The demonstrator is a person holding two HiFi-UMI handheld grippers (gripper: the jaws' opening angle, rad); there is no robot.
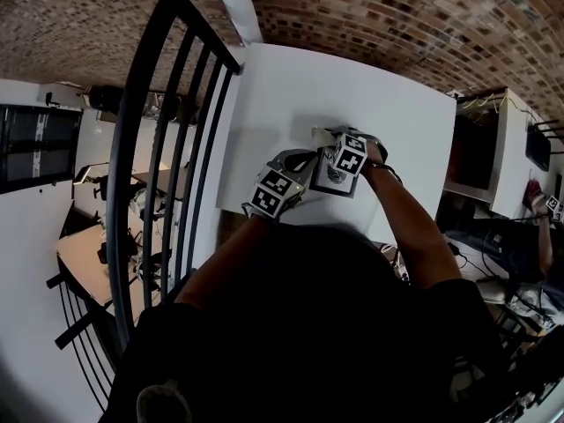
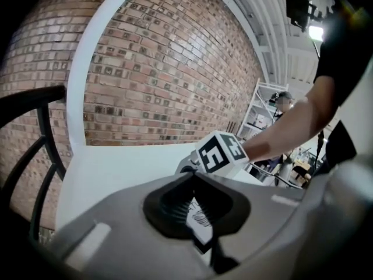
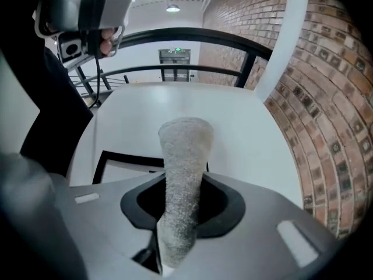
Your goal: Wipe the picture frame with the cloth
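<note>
The picture frame (image 1: 334, 180) has a black border and a white print with a dark swirl, and it is held up over the white table (image 1: 291, 95). My left gripper (image 1: 297, 171) is shut on the frame's edge; the printed corner (image 2: 200, 221) shows between its jaws. My right gripper (image 1: 342, 144) is shut on the grey-white cloth (image 3: 184, 162), which stands out of the jaws as a rolled strip. The cloth's tip is just past the frame's black border (image 3: 114, 156). In the left gripper view, the right gripper's marker cube (image 2: 221, 151) is close ahead.
A black metal railing (image 1: 167, 139) runs along the table's left side. A brick wall (image 2: 169, 69) rises behind the table. A shelf unit (image 1: 480, 152) and another person's arm (image 1: 539, 227) are at the right. A desk with clutter (image 1: 88, 254) lies below, left.
</note>
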